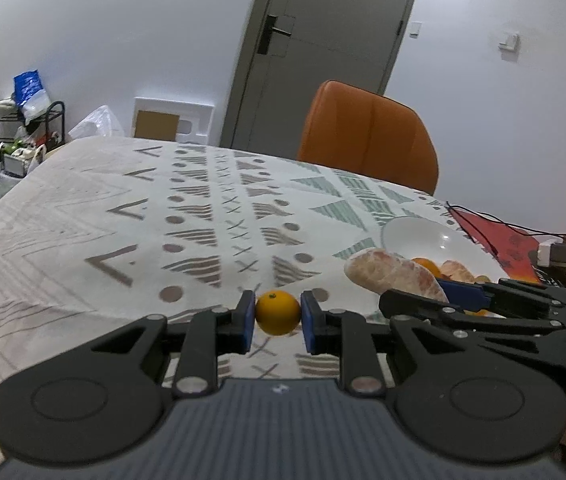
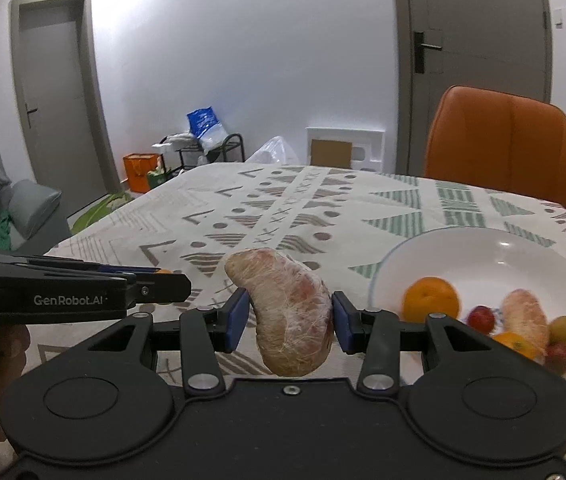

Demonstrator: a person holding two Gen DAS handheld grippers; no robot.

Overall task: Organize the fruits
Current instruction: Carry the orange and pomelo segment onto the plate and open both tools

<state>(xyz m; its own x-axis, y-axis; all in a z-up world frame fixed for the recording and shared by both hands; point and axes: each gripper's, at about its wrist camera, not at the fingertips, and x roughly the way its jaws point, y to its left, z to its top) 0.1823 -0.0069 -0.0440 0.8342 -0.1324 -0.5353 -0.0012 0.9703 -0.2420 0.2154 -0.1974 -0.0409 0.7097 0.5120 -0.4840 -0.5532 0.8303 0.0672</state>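
The left gripper [image 1: 278,322] is clamped on a small orange [image 1: 278,312], which sits squarely between its two blue pads [image 1: 248,320], touching both, lifted above the patterned tablecloth [image 1: 123,220]. The right gripper [image 2: 290,316] grasps a peeled pomelo wedge [image 2: 291,312]; the wedge stands roughly upright between the pads [image 2: 238,316], its top poking above them and its rounded bottom hanging below.

In the left wrist view the right gripper [image 1: 439,294] comes in from the right, just beside the left one, with the wedge [image 1: 393,274] sticking out toward the plate. In the right wrist view the left gripper [image 2: 155,276] lies to the left, seen side-on, with only a sliver of the orange [image 2: 164,271] showing at its tip.

To the right of both grippers a white plate [image 2: 503,252] rests on the tablecloth. It holds a bigger orange [image 2: 431,300], another pomelo wedge [image 2: 525,316], an orange piece [image 2: 517,344] and several small red and yellowish fruits [image 2: 481,318], all clustered at its near side.

Beyond the table stands an orange chair [image 2: 507,148], with a grey door [image 2: 479,40] behind it.
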